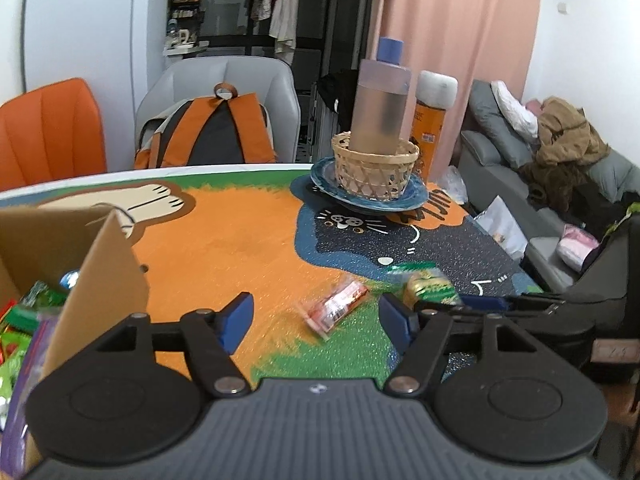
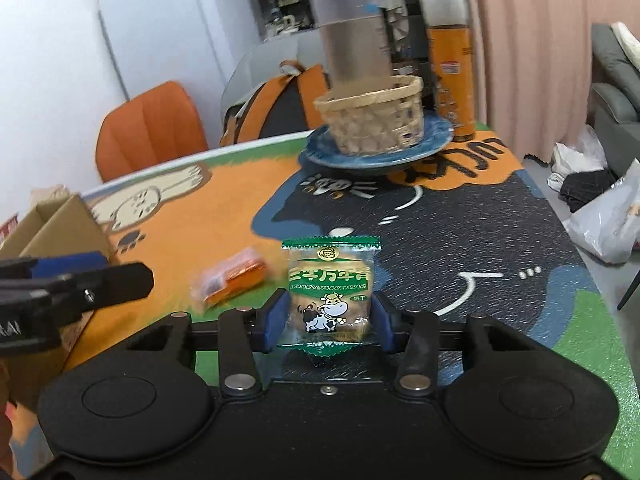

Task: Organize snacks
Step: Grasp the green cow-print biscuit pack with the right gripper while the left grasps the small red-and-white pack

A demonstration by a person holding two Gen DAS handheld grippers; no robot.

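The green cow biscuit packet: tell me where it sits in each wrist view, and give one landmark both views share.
Left wrist view: the green biscuit packet is right of centre, blurred, beside the right claw that reaches in from the right edge.
Right wrist view: the packet is low at centre, upright between the right claw's blue pads.
Shared landmark: the woven basket on the blue plate.

A home, living/dining rm: grey sofa (image 1: 500,148) w/ a heaped coat (image 1: 568,136), pink curtain (image 1: 456,24), clothes on a rail (image 1: 280,4), backpack (image 1: 212,132) on a chair (image 1: 52,128), cartoon-cat mat (image 1: 240,240) on the table.
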